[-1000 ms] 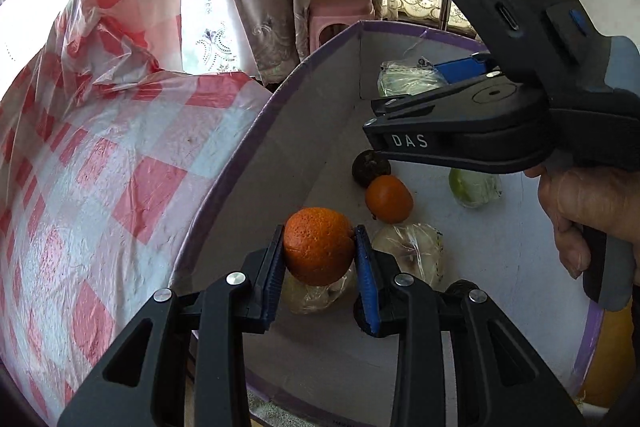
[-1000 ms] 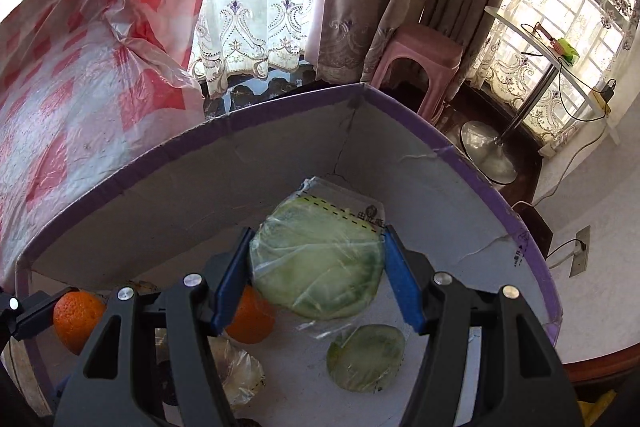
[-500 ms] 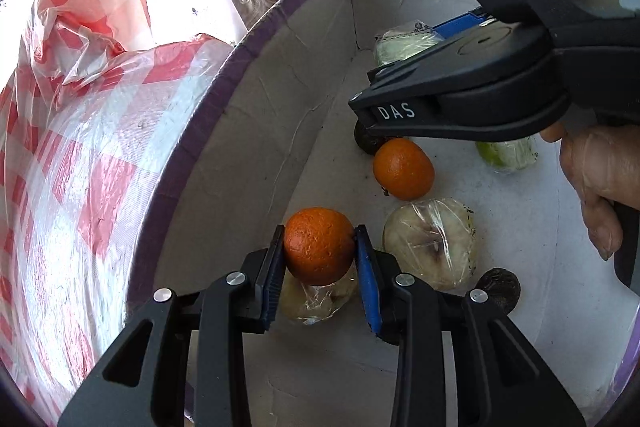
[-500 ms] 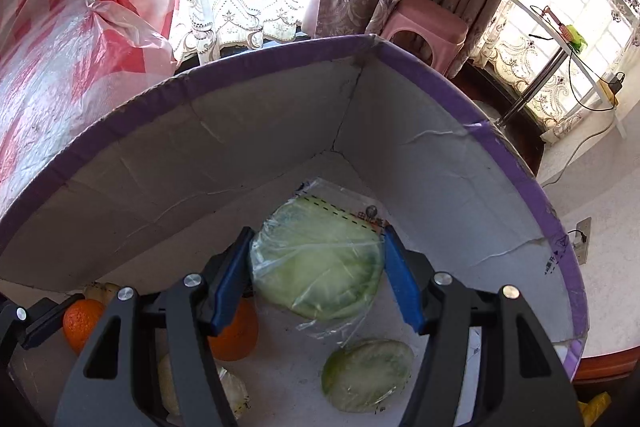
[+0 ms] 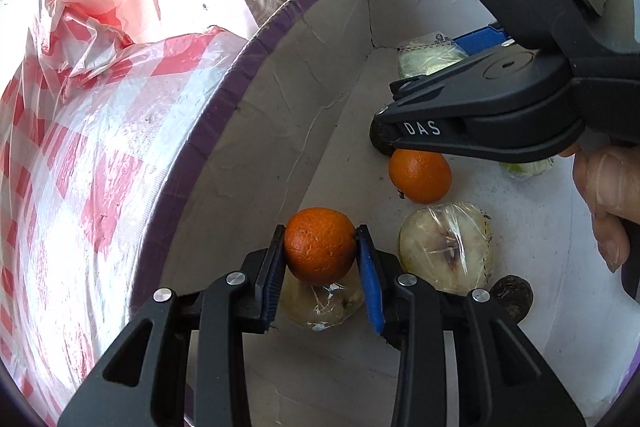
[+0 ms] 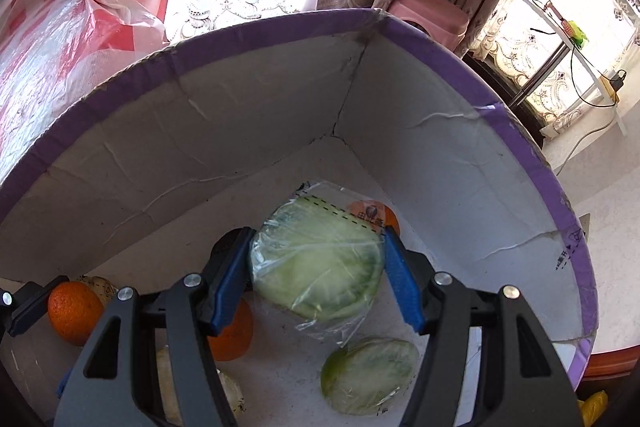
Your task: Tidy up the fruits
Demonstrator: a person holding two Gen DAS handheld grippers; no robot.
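Left wrist: left gripper [image 5: 320,251] pinching a pebbly orange [image 5: 319,245], jaws starting to part, above the white purple-rimmed box [image 5: 248,95]; right wrist: right gripper [image 6: 318,265] clamped on a plastic-wrapped pale-green cabbage piece [image 6: 316,265] inside it.

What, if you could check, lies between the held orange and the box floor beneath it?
In the left wrist view, a plastic-wrapped pale fruit lies directly under the orange held in the left gripper.
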